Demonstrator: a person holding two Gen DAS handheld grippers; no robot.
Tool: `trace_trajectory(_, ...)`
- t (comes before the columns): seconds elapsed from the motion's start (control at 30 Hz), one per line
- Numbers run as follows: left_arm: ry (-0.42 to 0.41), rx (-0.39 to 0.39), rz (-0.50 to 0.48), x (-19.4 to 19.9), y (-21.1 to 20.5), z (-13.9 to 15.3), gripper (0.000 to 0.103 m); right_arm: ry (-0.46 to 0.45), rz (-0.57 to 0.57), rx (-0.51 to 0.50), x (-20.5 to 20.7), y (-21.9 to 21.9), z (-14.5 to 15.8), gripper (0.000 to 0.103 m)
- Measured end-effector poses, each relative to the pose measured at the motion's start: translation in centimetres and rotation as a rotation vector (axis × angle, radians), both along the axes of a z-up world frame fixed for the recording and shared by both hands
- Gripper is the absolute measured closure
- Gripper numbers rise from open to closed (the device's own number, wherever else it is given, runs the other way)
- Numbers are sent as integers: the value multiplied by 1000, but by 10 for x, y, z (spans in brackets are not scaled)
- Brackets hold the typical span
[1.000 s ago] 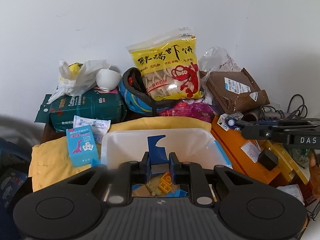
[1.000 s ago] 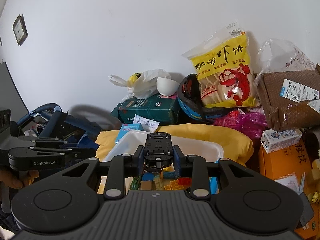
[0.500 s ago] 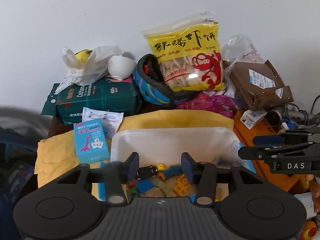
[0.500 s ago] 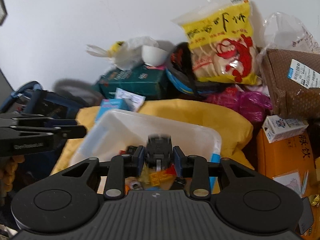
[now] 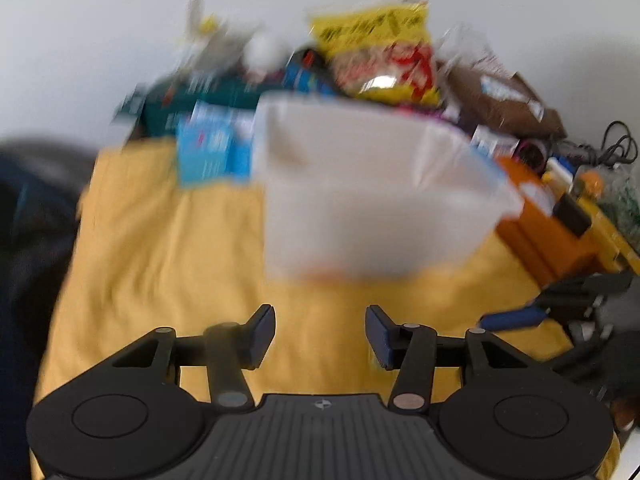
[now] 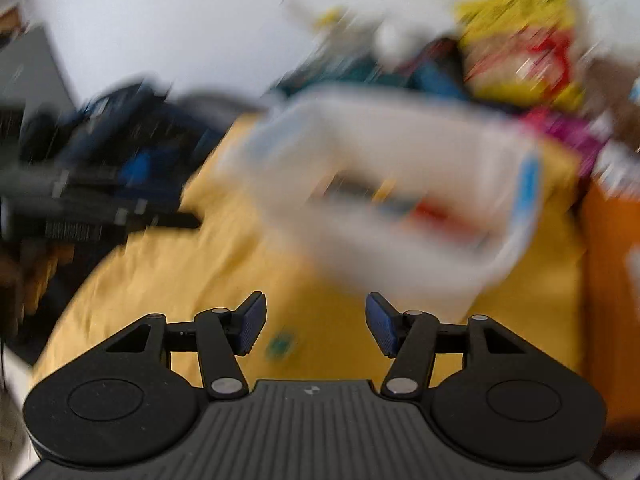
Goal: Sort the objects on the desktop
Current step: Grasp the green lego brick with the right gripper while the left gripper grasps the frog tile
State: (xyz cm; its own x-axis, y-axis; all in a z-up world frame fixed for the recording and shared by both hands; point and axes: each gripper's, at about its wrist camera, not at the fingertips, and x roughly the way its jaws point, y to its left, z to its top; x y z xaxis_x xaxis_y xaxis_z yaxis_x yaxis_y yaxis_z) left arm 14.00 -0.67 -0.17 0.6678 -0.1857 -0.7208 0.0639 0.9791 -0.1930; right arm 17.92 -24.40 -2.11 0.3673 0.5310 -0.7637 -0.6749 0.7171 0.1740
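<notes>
A: Where is the white bin (image 5: pixel 376 200)?

B: On the yellow cloth (image 5: pixel 168 264), ahead of both tools. Everything is smeared with blur, so details are poor.

A: What does the left wrist view give that the other does not?

B: Only the bin's outer wall; its inside is hidden. Left of the bin stands a light blue box (image 5: pixel 208 152), behind the bin a yellow snack bag (image 5: pixel 376 52) and a brown parcel (image 5: pixel 500 100), right of it an orange box (image 5: pixel 552 236). The right tool (image 5: pixel 516 317) shows right of the bin, low at the frame edge.

A: And the right wrist view?

B: It looks over the rim of the bin (image 6: pixel 400 120) and catches small coloured toys (image 6: pixel 416 208) inside, red and orange among them. A small green piece (image 6: pixel 281 345) lies on the cloth in front of the bin, between the fingers. The left tool (image 6: pixel 176 218) appears left of the bin.

A: The tools themselves?

B: The left tool (image 5: pixel 320 332) has its blue pads spread apart with nothing between them. The right tool (image 6: pixel 316 322) likewise stands wide, gripping nothing.
</notes>
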Motion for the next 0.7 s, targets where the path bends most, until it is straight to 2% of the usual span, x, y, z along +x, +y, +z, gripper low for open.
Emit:
trace_trajectory(0.1,61,-11,29,-16,3,-22,49,11,99,-40,-29,24,-34,44)
trace_trajectory(0.23,73,-9,39,-23,4,-32,49,39,111,-92,-34,44,-59,50)
trace_trajectory(0.27,73,-8,39,-22,3,-33,49,50,105,-106,-33,46,-63,64)
trace_trajectory(0.3,73,-10,37,-21,1,-33,49,62,97,-114,-31,46,-65,66)
trace_trajectory(0.47,76,-5,-20,-9,-24,-44,49,35,30,-35,-31,17,-46,67)
trace_trajectory(0.7,71,36,-115,25,-76,-63,49,38,-126,-9,-28,-40,-31,67)
